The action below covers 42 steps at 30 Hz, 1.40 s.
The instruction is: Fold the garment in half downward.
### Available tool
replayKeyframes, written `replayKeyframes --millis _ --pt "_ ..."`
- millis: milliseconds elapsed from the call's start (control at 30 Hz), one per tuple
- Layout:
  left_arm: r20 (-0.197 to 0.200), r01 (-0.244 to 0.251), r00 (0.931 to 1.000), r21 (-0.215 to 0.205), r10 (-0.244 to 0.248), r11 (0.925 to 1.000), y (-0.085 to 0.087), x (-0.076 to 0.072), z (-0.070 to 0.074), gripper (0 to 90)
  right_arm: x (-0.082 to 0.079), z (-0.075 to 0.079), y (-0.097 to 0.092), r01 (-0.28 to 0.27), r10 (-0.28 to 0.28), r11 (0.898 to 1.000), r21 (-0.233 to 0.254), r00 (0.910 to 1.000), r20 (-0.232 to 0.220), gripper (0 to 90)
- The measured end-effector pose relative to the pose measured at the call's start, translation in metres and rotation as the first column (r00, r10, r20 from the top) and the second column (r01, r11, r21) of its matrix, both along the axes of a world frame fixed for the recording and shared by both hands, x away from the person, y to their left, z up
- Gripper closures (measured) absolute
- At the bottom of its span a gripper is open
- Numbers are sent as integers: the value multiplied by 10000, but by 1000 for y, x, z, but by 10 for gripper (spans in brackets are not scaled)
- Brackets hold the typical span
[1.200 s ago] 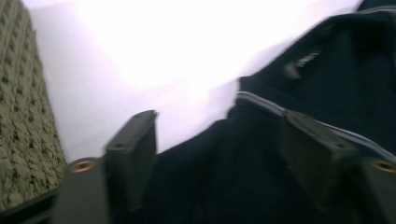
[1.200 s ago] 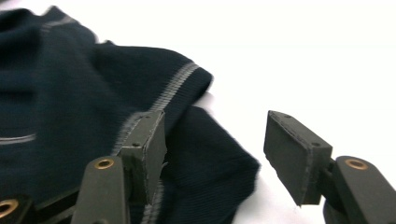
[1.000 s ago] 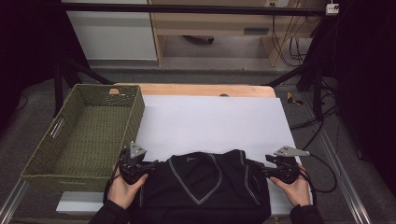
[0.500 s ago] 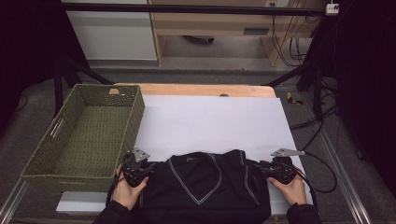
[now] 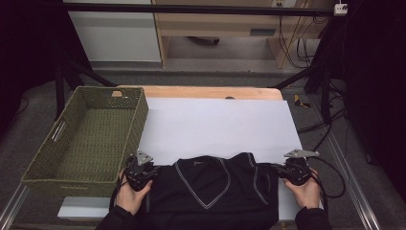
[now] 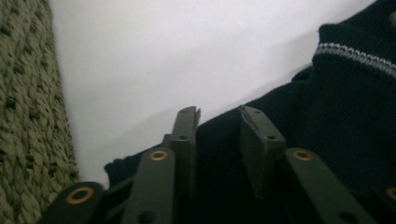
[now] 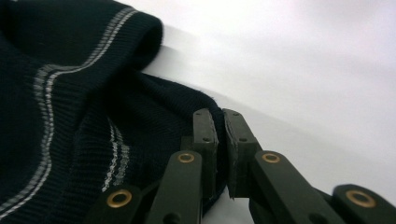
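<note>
A dark V-neck sweater [image 5: 210, 191] with pale stripes at the neck lies flat at the near edge of the white table cover [image 5: 215, 124]. My left gripper [image 5: 146, 167] sits at its left shoulder. In the left gripper view the jaws [image 6: 218, 116] have just been closing, and a thick fold of sweater [image 6: 336, 116] is pinched between them. At the right shoulder is my right gripper [image 5: 282, 168]. Its jaws [image 7: 217, 116] have just closed nearly together on the thin edge of the sweater [image 7: 70, 93].
A green woven basket [image 5: 139, 115] stands on the left of the table, close beside the left gripper, and its wall [image 6: 28, 116] shows in the left gripper view. Bare white cover stretches beyond the sweater to the wooden far edge [image 5: 206, 92].
Both hands have shifted only slightly at the sweater's shoulders. The sweater and the basket lie where they were.
</note>
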<state>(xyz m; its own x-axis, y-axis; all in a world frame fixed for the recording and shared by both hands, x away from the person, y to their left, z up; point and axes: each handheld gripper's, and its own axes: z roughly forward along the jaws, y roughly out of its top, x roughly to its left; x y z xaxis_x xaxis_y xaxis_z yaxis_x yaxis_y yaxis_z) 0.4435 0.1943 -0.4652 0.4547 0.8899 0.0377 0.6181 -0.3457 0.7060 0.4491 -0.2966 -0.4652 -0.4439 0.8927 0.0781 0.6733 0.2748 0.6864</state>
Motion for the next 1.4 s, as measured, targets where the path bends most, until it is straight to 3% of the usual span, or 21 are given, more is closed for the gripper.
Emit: replayKeyframes --millis 133,233,333,433,567,600,667,733,800,1033,1200,1333,1400 --pt "-1 -354 9994 125 354 9993 0 2 1 449 2 2 -7 321 -318 9993 -214 9994 152 854" --pt "-32 -739 9972 558 742 9957 0 4 -3 340 2 1 -7 206 -202 9994 -263 9997 166 852" --pt "57 -982 9952 680 981 9928 0 6 -7 319 1 -3 -5 -24 27 9995 -327 10000 85 848" --pt "120 -1166 9932 348 1162 9926 1 9 -10 315 -1 -3 -4 -145 147 9997 -187 9999 91 844" --pt "-121 -1034 9946 -180 1032 9945 3 10 -12 355 -2 -4 -7 -167 168 9997 158 9999 -28 838" --pt "-246 -946 9953 -477 935 9944 4 10 -12 409 -2 -5 -7 -166 166 9997 199 9999 -4 836" --pt "-240 -786 9967 -540 774 9954 5 9 -12 469 -3 -5 -6 -246 245 9994 233 9997 18 831" --pt "-339 -480 9984 -717 456 9963 3 7 -11 576 -3 -6 -6 -235 232 9994 269 9997 97 830" --pt "-383 -233 9991 -916 199 9955 3 6 -11 766 -3 -6 -6 -252 248 9993 276 9996 145 830" --pt "-301 -38 9995 -436 25 9990 1 6 -7 822 -3 -4 -6 -278 273 9993 244 9995 183 840" --pt "399 -90 9992 -199 98 9998 -3 8 4 827 0 2 -7 -162 151 9996 236 9989 446 847" --pt "483 -48 9988 -428 68 9991 -6 18 9 828 4 9 -10 -2 -7 9999 121 9973 740 850" --pt "376 -73 9992 -777 103 9969 -6 24 9 828 7 13 -15 216 -221 9997 79 9963 833 851"
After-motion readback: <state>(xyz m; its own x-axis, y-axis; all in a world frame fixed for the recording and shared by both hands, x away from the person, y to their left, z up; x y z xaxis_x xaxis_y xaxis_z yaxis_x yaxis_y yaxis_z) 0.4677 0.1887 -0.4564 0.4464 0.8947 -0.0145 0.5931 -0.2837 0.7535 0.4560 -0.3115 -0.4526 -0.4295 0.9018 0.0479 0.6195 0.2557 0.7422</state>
